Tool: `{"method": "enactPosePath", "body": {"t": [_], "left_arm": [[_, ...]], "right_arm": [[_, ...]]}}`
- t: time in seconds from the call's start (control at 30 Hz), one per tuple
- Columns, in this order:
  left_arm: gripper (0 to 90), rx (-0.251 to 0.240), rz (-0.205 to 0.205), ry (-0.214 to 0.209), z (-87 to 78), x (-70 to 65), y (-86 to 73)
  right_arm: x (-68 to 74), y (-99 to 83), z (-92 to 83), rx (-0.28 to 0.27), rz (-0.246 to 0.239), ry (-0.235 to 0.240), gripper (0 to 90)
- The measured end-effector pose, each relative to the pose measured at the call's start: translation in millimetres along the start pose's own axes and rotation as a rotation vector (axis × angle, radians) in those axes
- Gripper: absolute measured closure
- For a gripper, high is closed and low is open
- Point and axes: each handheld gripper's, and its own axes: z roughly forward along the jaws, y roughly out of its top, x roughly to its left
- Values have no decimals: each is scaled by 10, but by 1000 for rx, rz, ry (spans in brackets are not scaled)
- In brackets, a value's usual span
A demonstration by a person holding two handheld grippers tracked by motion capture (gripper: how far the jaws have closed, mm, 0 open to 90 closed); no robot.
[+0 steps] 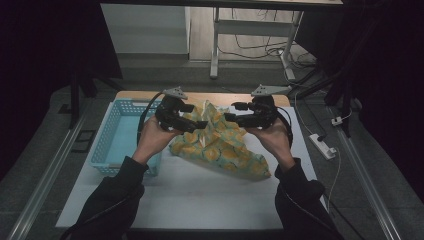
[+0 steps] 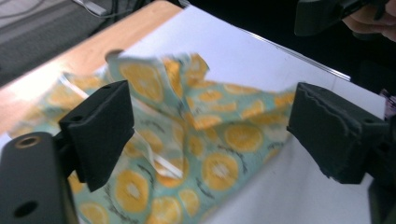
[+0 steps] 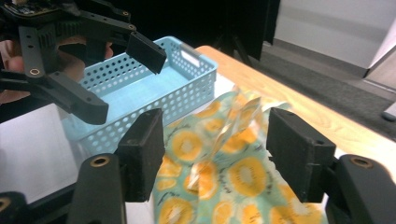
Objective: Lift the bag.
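With both tools, left (image 1: 199,125) and right (image 1: 231,119), standing apart, we should pinch the cloth (image 1: 220,145) by its far-edge corners.

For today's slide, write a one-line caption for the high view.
Both open grippers, left gripper and right gripper, hover over a crumpled orange-print cloth beside a blue basket.

from the high view we look forward and down over the white table (image 1: 210,190) from the near side, fairly far off. each gripper view sits close above the table, looking along its own jaws. all three share the orange-print cloth (image 1: 220,145) (image 2: 201,140) (image 3: 224,172); the right gripper view also takes in the blue basket (image 3: 187,88).
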Motion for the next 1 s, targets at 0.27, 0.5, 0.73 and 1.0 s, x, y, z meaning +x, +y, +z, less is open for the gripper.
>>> {"method": "enactPosePath", "body": {"t": [0.27, 0.5, 0.73, 1.0], "left_arm": [[55, 21, -25, -6, 21, -50, -347], [27, 10, -53, -38, 27, -73, -638], [1, 29, -59, -66, -49, -120, -835], [0, 41, -63, -45, -229, -195, -1083]], "right_arm": [[113, -232, 99, 29, 9, 25, 284], [142, -415, 146, 49, 35, 12, 174], [213, -502, 140, 74, 11, -3, 91], [302, -600, 44, 76, 6, 11, 56]]}}
